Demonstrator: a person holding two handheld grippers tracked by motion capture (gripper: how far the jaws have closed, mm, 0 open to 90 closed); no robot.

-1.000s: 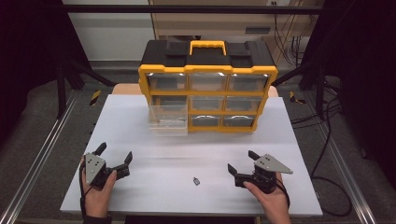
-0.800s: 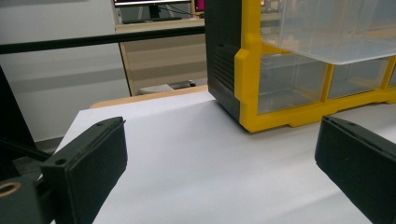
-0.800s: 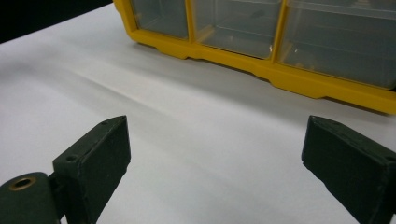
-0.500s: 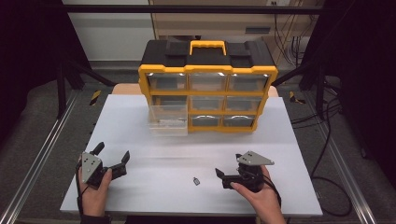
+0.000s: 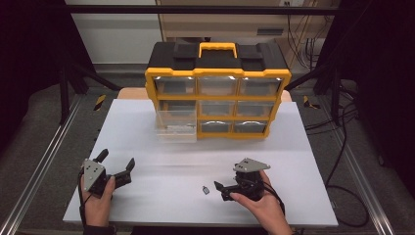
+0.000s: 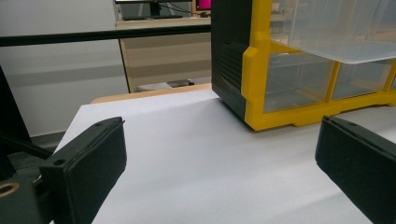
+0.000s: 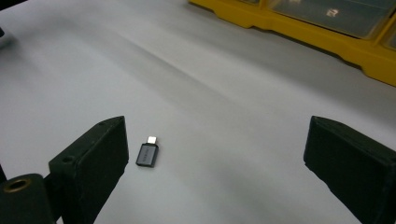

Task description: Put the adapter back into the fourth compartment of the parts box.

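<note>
One small grey adapter (image 7: 147,154) on table, just inside right claw (image 7: 215,163) left jaw; claw wide, empty.

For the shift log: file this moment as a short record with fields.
surface: white table
small item: grey USB adapter, lying flat on the table, untouched
right gripper: open, jaws pointing at the adapter, close beside it
left gripper: open, holding nothing, at the table's near left
organizer: yellow and black drawer cabinet at the far side of the table
open drawer: clear drawer pulled out at the cabinet's left column
</note>
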